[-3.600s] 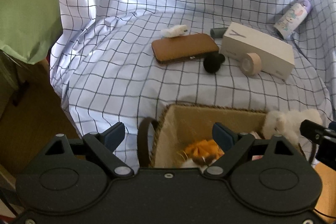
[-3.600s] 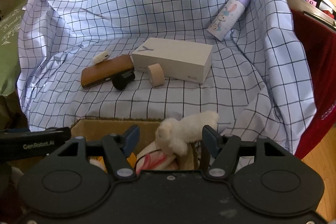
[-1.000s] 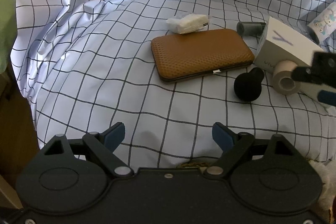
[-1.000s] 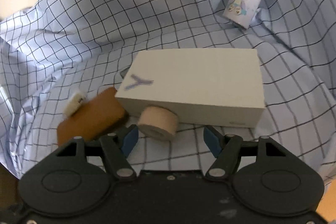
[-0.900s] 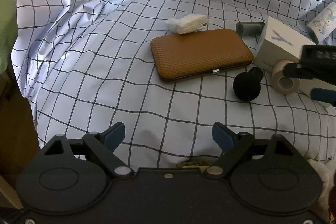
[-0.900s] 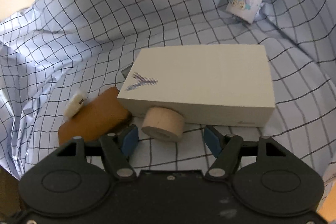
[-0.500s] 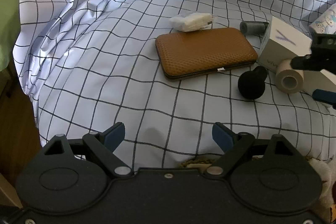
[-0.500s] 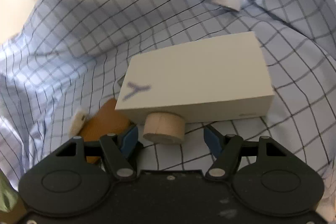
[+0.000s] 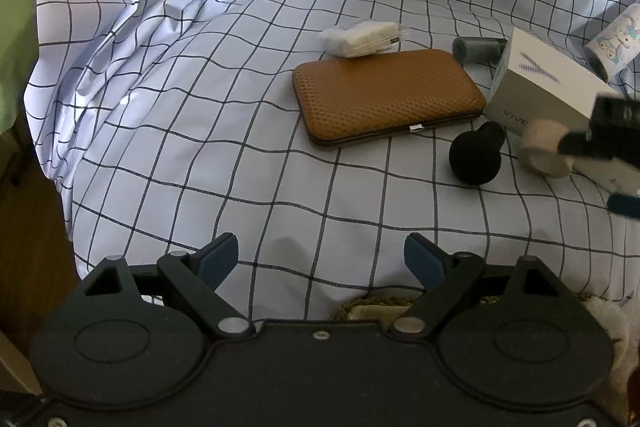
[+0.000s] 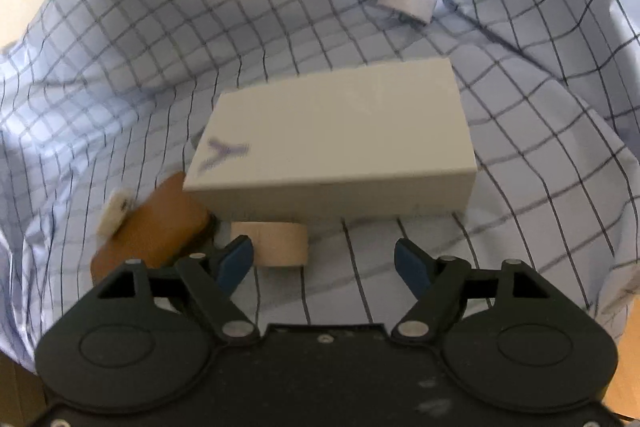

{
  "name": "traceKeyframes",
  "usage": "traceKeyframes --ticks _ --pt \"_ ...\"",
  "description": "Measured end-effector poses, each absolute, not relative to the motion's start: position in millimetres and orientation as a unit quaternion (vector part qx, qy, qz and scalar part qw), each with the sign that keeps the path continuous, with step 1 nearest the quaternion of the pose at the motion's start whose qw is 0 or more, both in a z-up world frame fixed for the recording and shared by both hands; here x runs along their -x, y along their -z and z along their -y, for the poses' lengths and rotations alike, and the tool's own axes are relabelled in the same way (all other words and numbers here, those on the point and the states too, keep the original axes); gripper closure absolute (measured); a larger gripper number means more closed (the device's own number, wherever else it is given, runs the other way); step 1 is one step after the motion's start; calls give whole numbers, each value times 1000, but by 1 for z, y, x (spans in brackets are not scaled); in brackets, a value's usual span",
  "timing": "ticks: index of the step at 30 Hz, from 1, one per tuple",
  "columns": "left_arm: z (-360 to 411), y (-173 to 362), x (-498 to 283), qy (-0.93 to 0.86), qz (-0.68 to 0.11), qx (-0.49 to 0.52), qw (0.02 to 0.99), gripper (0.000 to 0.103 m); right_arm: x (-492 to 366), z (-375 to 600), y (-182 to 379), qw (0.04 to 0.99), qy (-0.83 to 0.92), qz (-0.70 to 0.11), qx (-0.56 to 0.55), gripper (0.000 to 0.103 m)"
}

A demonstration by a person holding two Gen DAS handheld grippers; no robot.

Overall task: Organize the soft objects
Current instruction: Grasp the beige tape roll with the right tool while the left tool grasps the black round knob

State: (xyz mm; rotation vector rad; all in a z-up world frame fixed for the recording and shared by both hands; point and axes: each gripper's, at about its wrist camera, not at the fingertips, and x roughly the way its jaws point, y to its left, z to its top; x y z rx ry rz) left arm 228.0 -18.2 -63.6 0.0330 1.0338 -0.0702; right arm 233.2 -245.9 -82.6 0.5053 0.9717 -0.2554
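- Blue-padded right hand-held gripper (image 10: 323,259) tilts down, jaws opening — the beige roll of soft tape (image 10: 269,244) sits just off its left pad, unpinched, against the white cardboard box (image 10: 332,143).
- Left hand-held gripper (image 9: 322,259) hangs spread wide over bare checked white sheet (image 9: 200,107), gripping nothing.
- Only the left view shows the black foam ball (image 9: 476,155), the grey cylinder (image 9: 478,49) and a woven basket rim (image 9: 376,307).

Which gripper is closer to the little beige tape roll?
The right gripper: the tape roll lies just ahead, beside one fingertip, its jaws opening. The left gripper hangs farther back over bare checked sheet.
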Motion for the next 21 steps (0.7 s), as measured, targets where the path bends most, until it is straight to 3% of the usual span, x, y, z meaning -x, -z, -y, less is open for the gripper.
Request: traceKeyframes --ticks 14,21 --pt "18 59 -224 32 -489 -15 872 16 -239 208 81 882 66 -456 -97 30" --pt "16 57 -225 26 -489 -16 872 16 -250 199 88 884 43 -462 -58 46"
